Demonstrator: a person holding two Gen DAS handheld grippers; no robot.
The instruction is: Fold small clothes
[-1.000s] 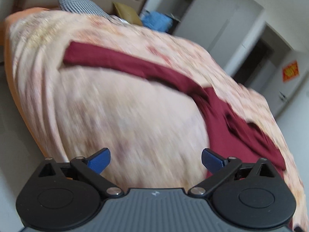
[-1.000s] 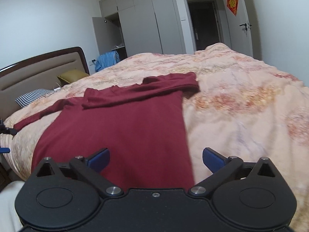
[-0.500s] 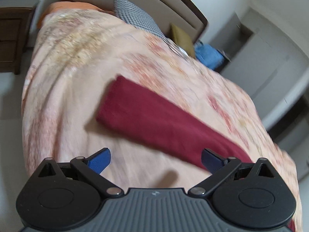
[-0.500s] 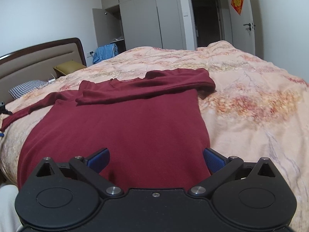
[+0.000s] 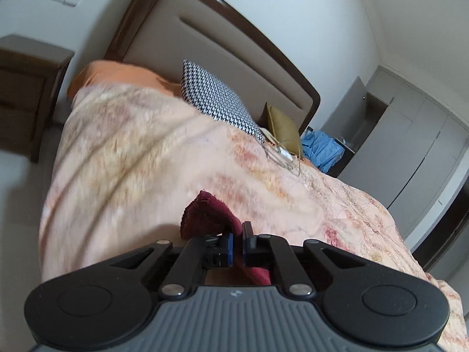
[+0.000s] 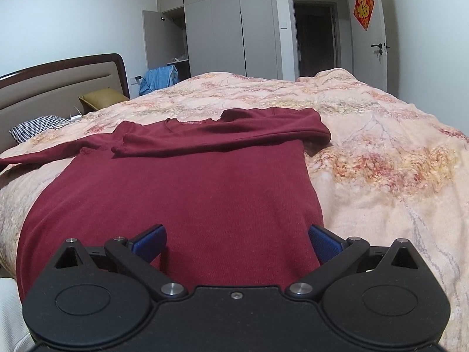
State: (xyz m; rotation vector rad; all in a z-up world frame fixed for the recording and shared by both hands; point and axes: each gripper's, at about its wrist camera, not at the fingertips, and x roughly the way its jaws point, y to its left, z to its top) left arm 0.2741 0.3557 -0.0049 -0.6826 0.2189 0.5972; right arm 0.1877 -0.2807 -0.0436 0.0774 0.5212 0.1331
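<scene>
A dark red sweater (image 6: 187,193) lies flat on the floral bedspread (image 6: 381,152), hem toward me. One sleeve (image 6: 228,135) is folded across its chest; the other sleeve (image 6: 44,155) stretches out to the left. In the left wrist view my left gripper (image 5: 238,234) is closing on that sleeve's cuff (image 5: 205,214), pads pressed on the cloth, which bunches up past the fingertips. My right gripper (image 6: 236,234) stands open low over the hem, with the cloth below its blue pads (image 6: 149,240) and nothing pinched.
A checked pillow (image 5: 217,99), an olive cushion (image 5: 283,129) and a white charger with cable (image 5: 283,155) lie by the headboard (image 5: 234,38). A nightstand (image 5: 26,88) stands left of the bed. Wardrobe (image 6: 228,23), blue garment (image 6: 159,77) and door (image 6: 375,35) are behind.
My left gripper swept along the outstretched sleeve to its end and went from wide open to shut on the cuff. The right gripper moved closer over the sweater's hem and stays open.
</scene>
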